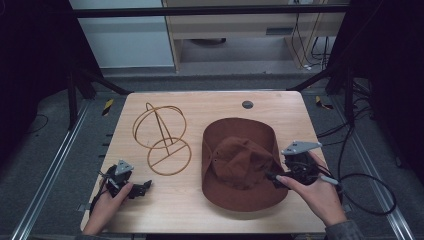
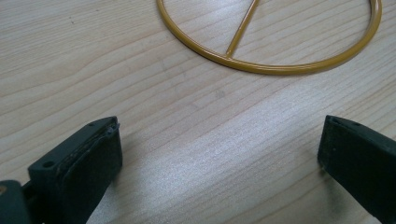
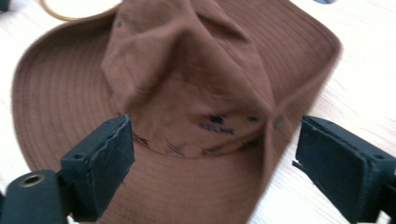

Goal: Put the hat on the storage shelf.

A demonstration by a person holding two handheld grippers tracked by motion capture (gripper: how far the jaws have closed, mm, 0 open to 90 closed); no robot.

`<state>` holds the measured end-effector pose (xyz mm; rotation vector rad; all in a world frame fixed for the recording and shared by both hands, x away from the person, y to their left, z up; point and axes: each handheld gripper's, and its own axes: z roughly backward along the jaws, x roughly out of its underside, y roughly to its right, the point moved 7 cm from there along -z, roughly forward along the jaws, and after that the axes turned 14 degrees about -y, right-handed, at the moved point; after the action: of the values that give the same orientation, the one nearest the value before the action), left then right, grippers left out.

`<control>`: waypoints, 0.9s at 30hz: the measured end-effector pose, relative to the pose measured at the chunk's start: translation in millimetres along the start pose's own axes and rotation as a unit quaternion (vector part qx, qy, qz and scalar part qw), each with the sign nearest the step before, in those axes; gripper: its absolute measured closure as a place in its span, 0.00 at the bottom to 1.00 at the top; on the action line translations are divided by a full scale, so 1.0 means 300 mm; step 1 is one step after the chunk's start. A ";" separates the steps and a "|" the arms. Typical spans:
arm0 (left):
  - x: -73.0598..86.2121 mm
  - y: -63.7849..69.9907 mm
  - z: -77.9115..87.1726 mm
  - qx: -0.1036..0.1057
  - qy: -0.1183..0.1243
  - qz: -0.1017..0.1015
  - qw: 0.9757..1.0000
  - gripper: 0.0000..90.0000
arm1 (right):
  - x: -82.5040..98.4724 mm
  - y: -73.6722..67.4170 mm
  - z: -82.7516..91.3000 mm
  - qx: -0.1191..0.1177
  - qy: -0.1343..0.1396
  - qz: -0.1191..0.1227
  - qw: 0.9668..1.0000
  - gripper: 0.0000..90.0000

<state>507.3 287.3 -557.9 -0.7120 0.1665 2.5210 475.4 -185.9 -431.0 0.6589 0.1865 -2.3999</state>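
Your brown hat (image 1: 243,164) lies crown up on the wooden table (image 1: 200,210), right of centre. The wire stand (image 1: 162,137) is at its nine o'clock. Your right gripper (image 1: 274,178) hovers wide at its four o'clock, seemingly untouching; your left gripper (image 1: 145,186) rests wide, empty. Cables trail across the grey floor (image 1: 50,150).

The wire stand's ring (image 2: 275,65) is cut off by the left gripper view's top edge.

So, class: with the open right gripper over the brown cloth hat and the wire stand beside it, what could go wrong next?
1. The soft brown cloth hat is slumped and creased; the right gripper, open above it, might pinch only a fold, so the hat sags.
2. The thin gold wire hat stand looks light; a swinging brim may tip it.
3. The left gripper rests open short of the stand's base ring, not steadying it.
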 end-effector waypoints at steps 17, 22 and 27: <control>0.001 0.002 0.000 0.001 0.000 0.001 1.000 0.00 | -0.125 -0.073 -0.042 -0.017 -0.039 0.049 0.998 0.21; 0.002 0.003 0.001 0.001 0.000 0.001 1.000 0.00 | -0.166 -0.087 -0.055 -0.021 -0.049 0.062 0.997 0.26; 0.002 0.004 0.001 0.001 0.000 0.001 1.000 0.00 | -0.195 -0.097 -0.067 -0.025 -0.062 0.067 0.995 0.22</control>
<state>506.3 286.7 -557.9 -0.7108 0.1687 2.5223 505.3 -125.4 -419.9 0.4821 0.1442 -2.2898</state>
